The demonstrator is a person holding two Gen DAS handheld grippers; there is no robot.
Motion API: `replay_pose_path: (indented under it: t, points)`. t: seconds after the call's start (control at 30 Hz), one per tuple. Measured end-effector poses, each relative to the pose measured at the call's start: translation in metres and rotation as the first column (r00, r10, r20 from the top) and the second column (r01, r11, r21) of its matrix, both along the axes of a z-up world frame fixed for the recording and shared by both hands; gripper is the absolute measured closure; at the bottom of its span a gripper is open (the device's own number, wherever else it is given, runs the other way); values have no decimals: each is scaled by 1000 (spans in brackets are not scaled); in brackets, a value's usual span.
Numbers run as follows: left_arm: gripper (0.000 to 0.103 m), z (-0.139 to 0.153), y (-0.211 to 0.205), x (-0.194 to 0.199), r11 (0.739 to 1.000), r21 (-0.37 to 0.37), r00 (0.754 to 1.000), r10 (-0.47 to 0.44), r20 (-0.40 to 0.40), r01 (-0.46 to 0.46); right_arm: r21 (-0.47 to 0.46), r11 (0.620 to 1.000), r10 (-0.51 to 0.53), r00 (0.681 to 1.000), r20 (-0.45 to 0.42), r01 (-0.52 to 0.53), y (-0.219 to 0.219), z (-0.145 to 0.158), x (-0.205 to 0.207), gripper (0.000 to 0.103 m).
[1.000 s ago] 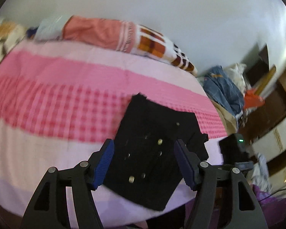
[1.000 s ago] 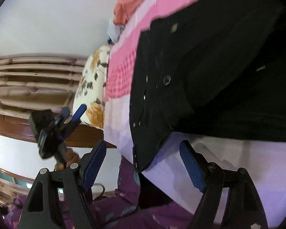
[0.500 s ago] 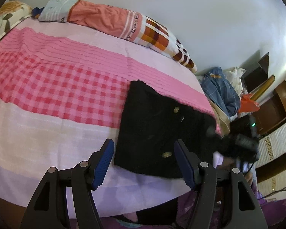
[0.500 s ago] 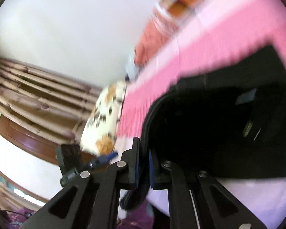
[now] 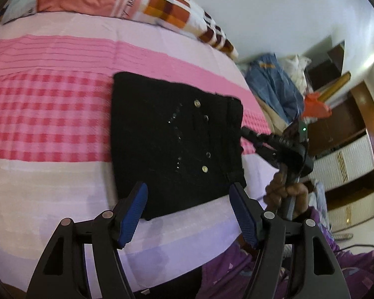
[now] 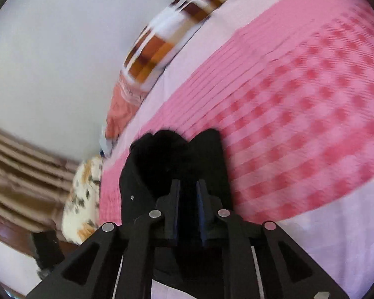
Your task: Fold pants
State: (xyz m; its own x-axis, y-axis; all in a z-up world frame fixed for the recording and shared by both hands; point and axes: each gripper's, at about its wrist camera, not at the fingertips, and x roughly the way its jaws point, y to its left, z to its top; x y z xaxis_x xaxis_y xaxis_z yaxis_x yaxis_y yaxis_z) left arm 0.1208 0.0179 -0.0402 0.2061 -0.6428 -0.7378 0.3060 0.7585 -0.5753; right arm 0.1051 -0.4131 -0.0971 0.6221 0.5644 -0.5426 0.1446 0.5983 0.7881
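Lying flat on the pink checked bedsheet (image 5: 47,114), the black pants (image 5: 177,139) form a folded rectangle near the bed's near edge, with metal snaps and small studs scattered across the top layer. The left gripper (image 5: 188,214) hovers above the near edge of the garment with its jaws spread wide, the blue pads (image 5: 134,214) holding nothing; the near hem of the pants shows in the gap between them.

In the left wrist view the right gripper (image 5: 246,132) reaches in from the right side of the bed, its tip at the waistband edge of the pants, held by the person's hand (image 5: 286,191). In the right wrist view that gripper (image 6: 188,199) has its jaws clenched on a bunched fold of the black fabric (image 6: 172,164), which rises in two peaks just ahead of the fingertips. This view is blurred, so the finer detail of the pinch is unclear.

Along the far side of the bed lies a long bolster pillow (image 5: 127,2) in orange, white and brown checks. A floral pillow (image 6: 84,199) sits at the bed's end in the right wrist view. Beyond the bed's right side is a heap of clothes, including blue denim (image 5: 274,87), in front of wooden cabinets (image 5: 349,149).
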Motion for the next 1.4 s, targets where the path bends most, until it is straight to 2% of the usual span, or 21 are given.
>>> replay_pose_path:
  t: [0.1,0.13,0.17,0.27,0.33,0.43,0.47,0.5,0.53,0.67,0.73,0.8,0.87,0.93,1.03,1.07,1.1,1.13,1.2,1.23,1.4]
  points:
    - [34,-5,-12,0,999,22,1000,-29,-10,30,79,995,58,998,-10,-57,-9,0,-16,67]
    - [34,-7,-14,0,999,25,999,-33,-10,34,85,992,100,995,-21,-98,-5,1,-23,54]
    - [34,-10,-17,1,999,30,999,-38,-13,39,79,989,124,992,-28,-122,2,1,-29,46]
    - [34,-22,-27,3,998,30,997,-51,-53,52,51,976,214,975,-59,-211,33,-3,-40,46]
    - [34,-28,-33,7,998,19,995,-55,-86,56,-14,970,241,967,-87,-243,49,-7,-38,45]
    - [34,-31,-41,8,997,17,992,-70,-109,72,-29,945,324,943,-81,-327,70,-11,-38,78]
    - [34,-28,-44,7,997,22,992,-78,-100,80,-92,930,348,933,-93,-356,79,-9,-38,82]
    - [34,-26,-47,6,996,31,992,-84,-89,87,-87,929,354,932,-85,-361,81,-7,-38,85]
    - [34,-24,-48,5,995,43,993,-88,-77,92,-54,936,345,936,-64,-349,78,-4,-39,95]
    - [33,-22,-49,9,995,50,994,-80,-78,84,-67,969,243,969,48,-239,53,32,-24,94]
    - [33,-24,-48,11,997,32,993,-71,-97,75,-136,969,216,974,73,-205,41,45,-12,95]
    - [33,-25,-50,13,998,25,993,-63,-104,66,-166,969,194,979,56,-182,28,41,-2,95]
    - [32,-26,-52,13,997,23,992,-66,-106,69,-135,971,203,979,26,-198,20,23,4,94]
    - [32,-29,-56,13,996,32,991,-74,-114,78,-98,978,179,983,-50,-183,20,1,3,94]
    - [32,-33,-60,13,995,47,989,-83,-126,90,-39,996,78,995,-62,-80,-4,-10,-13,84]
    - [32,-33,-60,13,995,48,988,-83,-128,90,-9,1000,17,998,-57,-17,-16,-8,-25,84]
    - [32,-34,-60,14,995,51,988,-83,-129,90,22,1000,6,999,-47,-5,-22,-6,-31,84]
    - [32,-35,-61,15,994,56,988,-82,-130,90,55,998,10,999,-44,-7,-25,-3,-39,82]
    - [32,-37,-61,17,995,55,989,-74,-131,82,56,998,42,997,-70,-38,-20,-1,-50,64]
    - [32,-38,-62,19,996,51,988,-72,-134,79,51,997,59,995,-78,-55,-15,-1,-53,51]
    - [32,-47,-60,24,998,28,984,-52,-171,57,-1,992,125,986,-114,-126,15,-9,-44,47]
